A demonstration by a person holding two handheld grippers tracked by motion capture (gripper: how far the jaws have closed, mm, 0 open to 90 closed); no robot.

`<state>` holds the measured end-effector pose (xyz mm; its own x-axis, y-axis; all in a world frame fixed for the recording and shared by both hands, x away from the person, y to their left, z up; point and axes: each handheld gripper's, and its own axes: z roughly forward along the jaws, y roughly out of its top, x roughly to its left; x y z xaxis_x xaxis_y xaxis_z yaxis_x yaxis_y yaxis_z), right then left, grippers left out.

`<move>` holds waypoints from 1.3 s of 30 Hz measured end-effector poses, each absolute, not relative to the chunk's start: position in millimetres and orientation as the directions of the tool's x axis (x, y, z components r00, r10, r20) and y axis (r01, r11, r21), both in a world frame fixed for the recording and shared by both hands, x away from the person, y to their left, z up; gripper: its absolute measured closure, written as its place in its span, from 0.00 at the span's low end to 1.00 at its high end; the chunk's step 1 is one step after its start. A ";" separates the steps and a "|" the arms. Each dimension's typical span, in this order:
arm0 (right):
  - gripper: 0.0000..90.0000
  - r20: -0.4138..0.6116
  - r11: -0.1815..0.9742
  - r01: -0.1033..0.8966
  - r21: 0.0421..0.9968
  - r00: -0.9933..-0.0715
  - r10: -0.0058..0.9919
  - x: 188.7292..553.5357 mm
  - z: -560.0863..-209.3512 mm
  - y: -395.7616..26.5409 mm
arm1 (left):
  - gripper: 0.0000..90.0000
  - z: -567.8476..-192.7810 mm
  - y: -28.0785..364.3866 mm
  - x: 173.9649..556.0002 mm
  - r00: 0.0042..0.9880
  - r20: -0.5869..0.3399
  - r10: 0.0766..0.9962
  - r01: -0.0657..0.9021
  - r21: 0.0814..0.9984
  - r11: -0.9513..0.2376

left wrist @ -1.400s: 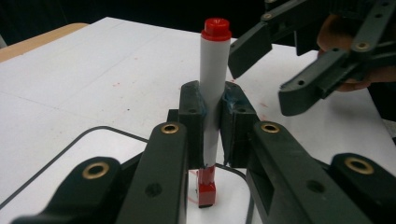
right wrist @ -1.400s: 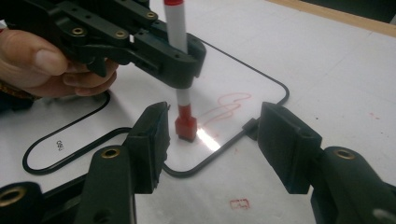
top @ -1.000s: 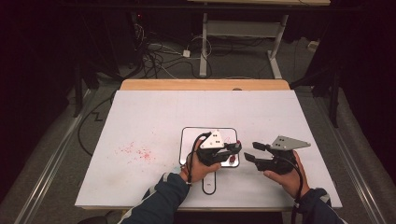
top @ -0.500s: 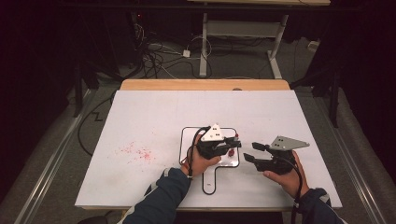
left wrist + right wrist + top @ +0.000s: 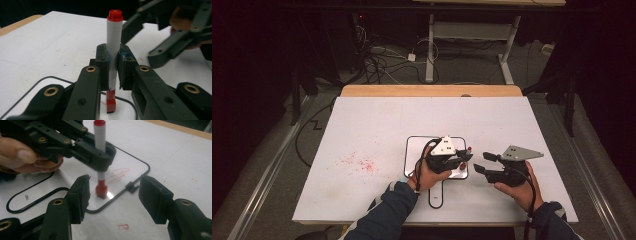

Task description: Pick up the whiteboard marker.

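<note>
A white marker (image 5: 113,50) with red ends stands upright, and my left gripper (image 5: 113,67) is shut on its barrel. In the right gripper view the marker's (image 5: 100,135) red lower end sits at the surface of a small whiteboard (image 5: 147,167) with a black rim, beside a red scribble (image 5: 120,173); whether it touches I cannot tell. In the high view the left gripper (image 5: 464,157) is over the whiteboard's (image 5: 412,150) right side. My right gripper (image 5: 482,162) is just right of it, open, its jaws (image 5: 113,192) either side of the marker's lower end without touching.
Red specks (image 5: 359,162) mark the white tabletop left of the board. The board's handle (image 5: 436,197) points toward the table's near edge. A wooden strip (image 5: 432,90) runs along the far edge. A small red square mark (image 5: 123,227) lies near my right jaws.
The left gripper with the marker has shifted only slightly over the board. The right gripper has stayed where it was, still open.
</note>
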<state>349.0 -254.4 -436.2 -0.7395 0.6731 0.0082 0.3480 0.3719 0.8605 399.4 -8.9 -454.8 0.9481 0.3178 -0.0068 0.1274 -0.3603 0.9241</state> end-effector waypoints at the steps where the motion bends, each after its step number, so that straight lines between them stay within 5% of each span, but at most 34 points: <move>1: 0.48 0.004 0.372 0.347 0.861 -0.736 0.677 349.3 -435.9 -255.6 | 0.88 -454.8 -8.4 405.1 0.942 -0.005 0.336 0.132 0.925 -0.357; 10: 0.47 0.010 0.349 0.355 0.867 -0.713 0.701 347.9 -435.6 -270.6 | 0.88 -455.2 12.3 418.3 0.917 -0.050 0.396 0.193 0.923 -0.332; 16: 0.47 0.010 0.338 0.361 0.869 -0.697 0.717 346.3 -434.9 -278.9 | 0.88 -458.2 8.1 396.7 0.941 -0.111 0.320 0.212 0.930 -0.301; 21: 0.46 0.005 0.340 0.358 0.870 -0.695 0.719 345.3 -433.9 -277.8 | 0.88 -456.0 9.6 391.7 0.948 -0.030 0.318 0.147 0.924 -0.352; 27: 0.46 0.007 0.341 0.361 0.868 -0.694 0.720 346.6 -435.0 -278.2 | 0.88 -457.5 13.9 404.0 0.923 -0.070 0.379 0.198 0.930 -0.310; 33: 0.46 0.010 0.336 0.361 0.870 -0.695 0.719 347.4 -435.1 -279.5 | 0.88 -455.8 -0.7 391.3 0.955 -0.046 0.295 0.152 0.924 -0.350; 39: 0.46 0.011 0.333 0.360 0.872 -0.694 0.720 346.7 -434.4 -278.6 | 0.88 -451.8 -9.6 400.6 0.951 -0.010 0.309 0.134 0.915 -0.381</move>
<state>346.7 -278.6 -434.4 -0.6937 0.7202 0.0111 0.3598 0.3331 0.8715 400.6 -9.6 -451.8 0.9509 0.3093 -0.0101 0.1337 -0.3811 0.9148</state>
